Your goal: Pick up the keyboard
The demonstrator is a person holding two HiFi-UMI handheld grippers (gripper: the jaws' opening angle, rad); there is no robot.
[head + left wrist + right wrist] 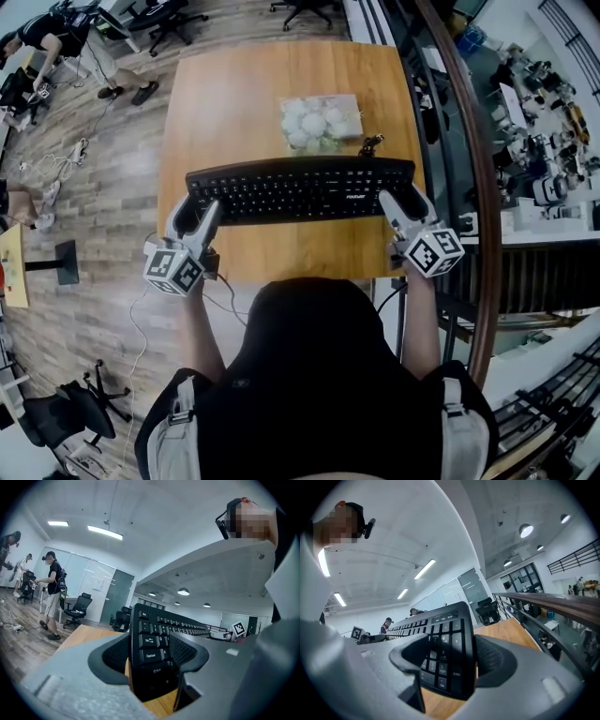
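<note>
Left gripper [197,208], right gripper [403,200] clamp keyboard [300,187]; wooden table [234,103].

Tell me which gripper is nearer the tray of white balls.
Right. The right gripper grips the keyboard at its right end, right of the tray; the left gripper grips its left end, farther off leftward.
</note>
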